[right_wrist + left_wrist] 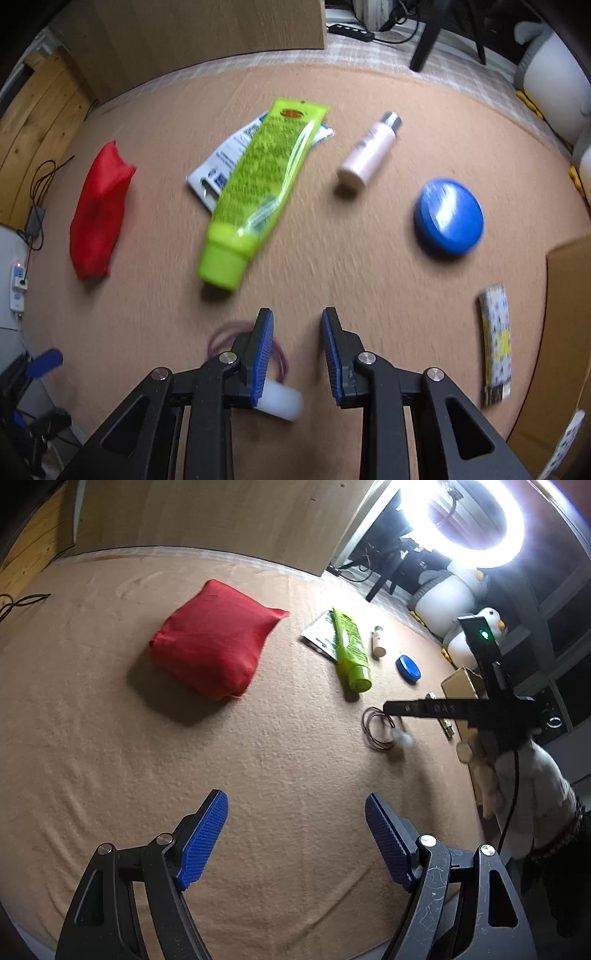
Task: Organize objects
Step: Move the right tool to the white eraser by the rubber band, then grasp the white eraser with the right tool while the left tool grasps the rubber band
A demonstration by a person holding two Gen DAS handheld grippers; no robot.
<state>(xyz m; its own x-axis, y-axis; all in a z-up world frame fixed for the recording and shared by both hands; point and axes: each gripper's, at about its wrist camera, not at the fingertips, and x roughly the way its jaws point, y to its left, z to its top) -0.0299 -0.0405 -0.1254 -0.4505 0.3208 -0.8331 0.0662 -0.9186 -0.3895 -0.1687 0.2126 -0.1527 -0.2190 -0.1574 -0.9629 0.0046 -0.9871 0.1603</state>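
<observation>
A red pouch lies on the tan cloth; it also shows at the left of the right wrist view. A green tube lies on a white packet. A pink bottle, a blue round tin and a patterned strip lie to the right. A purple cord coil with a white plug lies under my right gripper, which is open and empty above the cloth. My left gripper is open and empty, well short of the pouch.
A cardboard box stands at the right edge of the cloth. A large cardboard panel stands at the back. A ring light and plush penguins are beyond the right edge. Cables and a power strip lie at the left.
</observation>
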